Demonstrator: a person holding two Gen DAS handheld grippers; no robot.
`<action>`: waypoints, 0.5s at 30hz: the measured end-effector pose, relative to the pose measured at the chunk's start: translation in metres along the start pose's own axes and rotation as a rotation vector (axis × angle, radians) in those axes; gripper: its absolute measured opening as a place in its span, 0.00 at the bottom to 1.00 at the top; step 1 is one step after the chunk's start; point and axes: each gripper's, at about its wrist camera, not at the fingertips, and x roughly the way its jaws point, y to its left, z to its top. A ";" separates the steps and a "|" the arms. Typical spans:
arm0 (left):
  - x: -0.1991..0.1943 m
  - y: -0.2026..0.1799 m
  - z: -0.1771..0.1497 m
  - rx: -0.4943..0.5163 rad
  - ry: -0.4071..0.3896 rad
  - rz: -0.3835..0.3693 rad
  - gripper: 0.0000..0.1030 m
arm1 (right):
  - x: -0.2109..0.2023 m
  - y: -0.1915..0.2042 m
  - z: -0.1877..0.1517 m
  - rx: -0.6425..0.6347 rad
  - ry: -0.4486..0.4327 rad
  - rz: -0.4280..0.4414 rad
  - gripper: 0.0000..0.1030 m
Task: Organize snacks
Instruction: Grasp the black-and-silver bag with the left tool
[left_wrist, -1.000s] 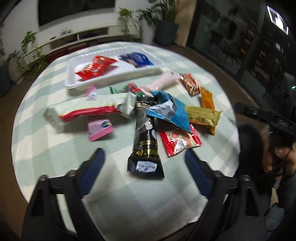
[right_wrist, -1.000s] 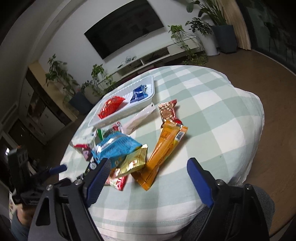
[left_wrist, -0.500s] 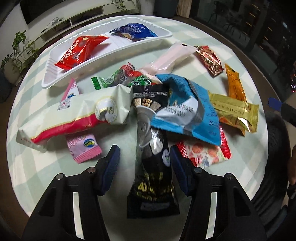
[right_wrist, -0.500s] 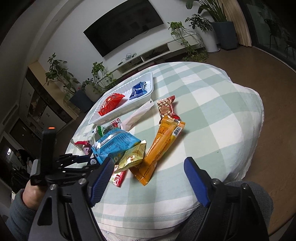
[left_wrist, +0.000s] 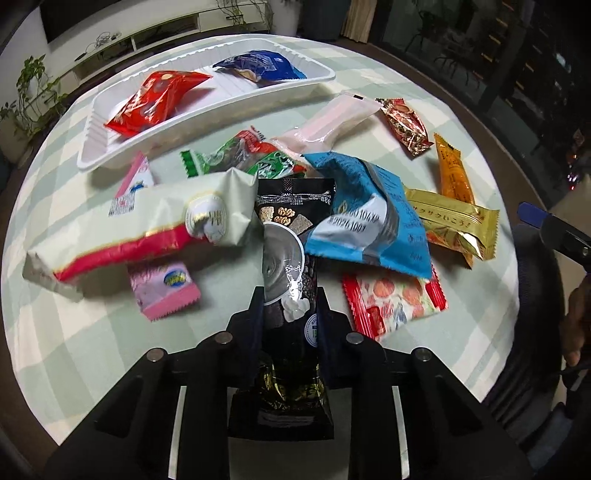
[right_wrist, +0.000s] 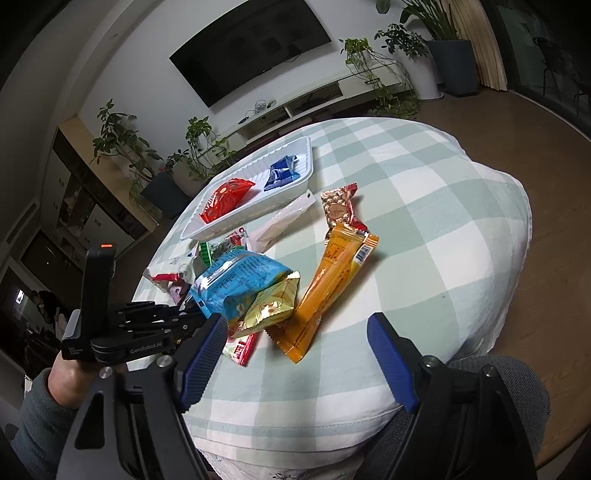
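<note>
Snacks lie heaped on the checked tablecloth (right_wrist: 424, 206); the white tray (left_wrist: 207, 122) beyond holds 2 — a red packet (left_wrist: 155, 101) and a blue packet (left_wrist: 258, 68). The left gripper (left_wrist: 288, 310) is clamped on the black packet (left_wrist: 290, 266), seen only from the left wrist. The right gripper (right_wrist: 295, 358) hangs spread wide — its view alone shows the wall television (right_wrist: 251, 48).

We are in a home living room: a wall-mounted television (right_wrist: 251, 48) hangs above a low white media console (right_wrist: 295, 107), potted houseplants (right_wrist: 424, 48) line the wall, wood flooring (right_wrist: 546, 155) spreads around, and a checked tablecloth (right_wrist: 424, 206) covers our round worktop of snacks.
</note>
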 end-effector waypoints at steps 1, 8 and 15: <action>-0.002 0.001 -0.003 -0.008 -0.004 -0.004 0.21 | 0.001 0.001 0.000 -0.001 0.003 0.001 0.78; -0.020 0.010 -0.025 -0.094 -0.056 -0.062 0.21 | 0.007 0.007 -0.003 -0.024 0.026 -0.008 0.74; -0.042 0.009 -0.045 -0.173 -0.134 -0.155 0.21 | 0.009 0.017 -0.002 -0.065 0.044 -0.025 0.74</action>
